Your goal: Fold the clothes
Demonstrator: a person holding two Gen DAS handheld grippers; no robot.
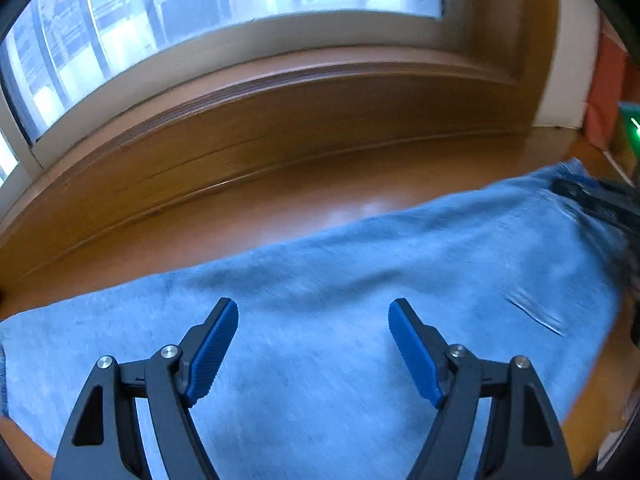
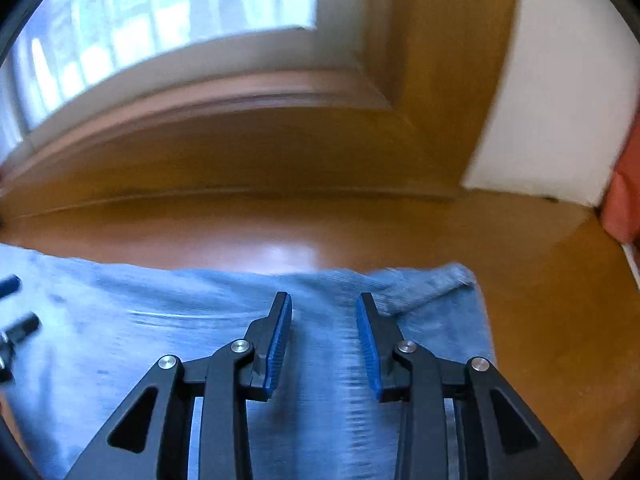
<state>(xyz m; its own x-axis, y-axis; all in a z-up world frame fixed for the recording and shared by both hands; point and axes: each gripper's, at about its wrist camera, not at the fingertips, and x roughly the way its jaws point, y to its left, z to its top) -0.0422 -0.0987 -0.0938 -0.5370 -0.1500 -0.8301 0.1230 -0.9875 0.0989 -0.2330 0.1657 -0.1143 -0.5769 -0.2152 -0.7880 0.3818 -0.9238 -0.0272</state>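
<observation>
One broad wooden surface (image 1: 304, 184) fills both views, running back to a window (image 1: 200, 8) with a pale frame and a wooden sill. On it lies a light blue garment (image 1: 360, 280), spread flat across the near half (denim by the look of it, though blur hides the weave); in the right wrist view its far right corner (image 2: 440, 280) is turned over on itself. The left tool (image 1: 314, 320) hangs above the cloth with its blue pads (image 1: 212, 352) spread wide, gripping nothing. The right tool (image 2: 324, 320) hovers over the garment's right part, its jaws parted more narrowly, also empty. A reddish object (image 2: 624, 200) sits at the far right edge.
</observation>
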